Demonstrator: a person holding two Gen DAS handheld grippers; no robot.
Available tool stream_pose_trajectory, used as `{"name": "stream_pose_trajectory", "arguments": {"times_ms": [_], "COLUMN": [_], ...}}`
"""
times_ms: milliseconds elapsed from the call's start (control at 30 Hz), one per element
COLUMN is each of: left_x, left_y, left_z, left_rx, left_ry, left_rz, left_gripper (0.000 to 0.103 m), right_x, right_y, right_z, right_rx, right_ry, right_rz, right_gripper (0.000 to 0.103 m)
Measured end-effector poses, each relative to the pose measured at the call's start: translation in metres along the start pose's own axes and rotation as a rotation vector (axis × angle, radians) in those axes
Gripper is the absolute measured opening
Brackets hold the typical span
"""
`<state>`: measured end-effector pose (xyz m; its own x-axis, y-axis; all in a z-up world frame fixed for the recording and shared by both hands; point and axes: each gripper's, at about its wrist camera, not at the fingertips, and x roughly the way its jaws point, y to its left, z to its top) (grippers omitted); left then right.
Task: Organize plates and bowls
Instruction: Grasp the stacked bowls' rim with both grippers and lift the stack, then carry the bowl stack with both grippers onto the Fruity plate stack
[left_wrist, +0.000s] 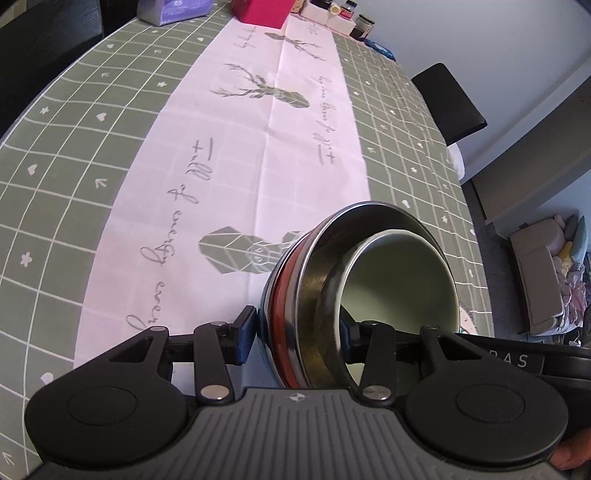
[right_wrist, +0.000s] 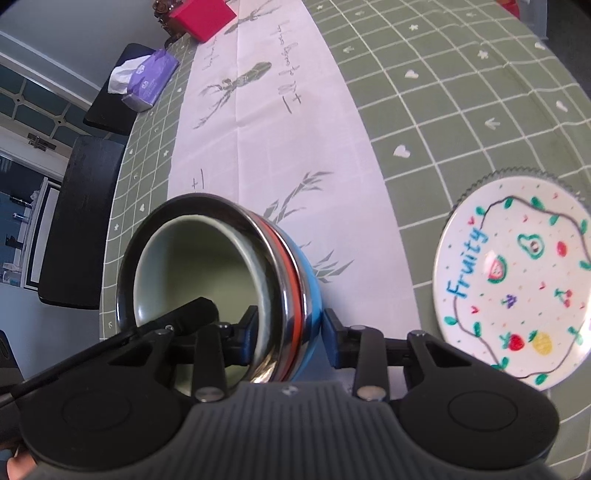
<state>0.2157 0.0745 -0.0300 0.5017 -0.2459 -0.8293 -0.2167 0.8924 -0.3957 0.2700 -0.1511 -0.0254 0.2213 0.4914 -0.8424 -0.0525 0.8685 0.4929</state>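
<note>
Nearest to me, my left gripper and my right gripper each pinch the wall of the stacked bowls, one finger inside and one outside. The stack hangs tilted above the runner, a pale green bowl nested in the steel ones. I judge this inner bowl could slide out if I tilt more. Farther right, the fruit plate lies on the tablecloth.

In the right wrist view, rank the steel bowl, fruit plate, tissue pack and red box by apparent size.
1. steel bowl, nearest the camera
2. fruit plate, close behind in size
3. tissue pack
4. red box, partly cut off, so uncertain
</note>
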Motion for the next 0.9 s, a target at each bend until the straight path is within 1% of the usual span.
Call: {"name": "stream_pose_trajectory", "arguments": {"times_ms": [133, 267, 400, 500, 667, 767, 900], "left_x": [-0.005, -0.004, 0.007, 0.019, 0.043, 0.055, 0.063], "left_y": [-0.024, -0.054, -0.083, -0.105, -0.134, -0.143, -0.148], "left_z": [0.001, -0.002, -0.006, -0.011, -0.023, -0.03, -0.036], "left_rx": [0.025, 0.05, 0.064, 0.076, 0.091, 0.084, 0.083], "left_ry": [-0.009, -0.008, 0.009, 0.039, 0.106, 0.128, 0.148], "left_rz": [-0.022, -0.053, -0.091, -0.112, -0.133, -0.131, -0.114], "left_gripper": [0.049, 0.049, 0.049, 0.049, 0.049, 0.049, 0.049], "right_x": [-0.025, -0.051, -0.075, -0.088, -0.101, -0.102, -0.098], "right_y": [-0.009, -0.026, -0.051, -0.073, -0.11, -0.127, -0.142], "right_z": [0.004, 0.008, 0.011, 0.01, 0.007, 0.006, 0.005], "right_rx": [-0.007, -0.009, 0.005, 0.025, 0.07, 0.095, 0.116], "right_ry": [-0.036, -0.073, -0.105, -0.12, -0.13, -0.128, -0.116], "right_rz": [-0.008, -0.026, -0.062, -0.091, -0.131, -0.143, -0.137], "right_gripper": [0.035, 0.034, 0.034, 0.034, 0.034, 0.034, 0.034]}}
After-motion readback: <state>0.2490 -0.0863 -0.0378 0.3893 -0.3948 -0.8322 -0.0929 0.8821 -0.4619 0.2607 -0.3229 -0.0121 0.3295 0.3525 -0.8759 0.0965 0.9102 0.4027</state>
